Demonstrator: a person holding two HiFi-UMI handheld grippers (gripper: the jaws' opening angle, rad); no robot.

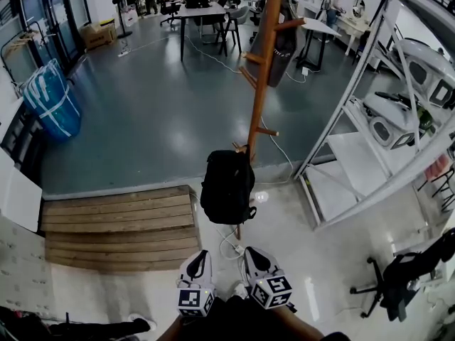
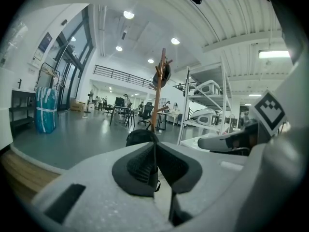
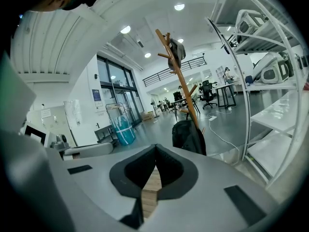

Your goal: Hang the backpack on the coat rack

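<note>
Both claws are clenched on nothing: left claw point(image 2: 155, 145) and right claw point(image 3: 155, 149) have tips together and sit low by the body, well apart from the backpack point(image 1: 227, 187).

The backpack is tight against the lower pole of the coat rack point(image 1: 261, 84), with its top right at the lowest peg point(image 1: 242, 148). I can't tell whether its loop is over that peg or it stands on the floor leaning on the pole. That fits a bag waiting to go up as well as one hung low.

My read on a good hang: the top loop sits at the peg root, not the tip, and the bag hangs free. The pole looks slim, so load it gently.

Around it:
- A dark bag point(image 1: 279, 45) hangs on an upper peg.
- A white cable point(image 1: 229, 246) on the floor at the rack foot is a snag risk.
- A wooden platform point(image 1: 121, 226) lies to the left.
- A metal shelf frame point(image 1: 341, 130) close on the right limits swing.
</note>
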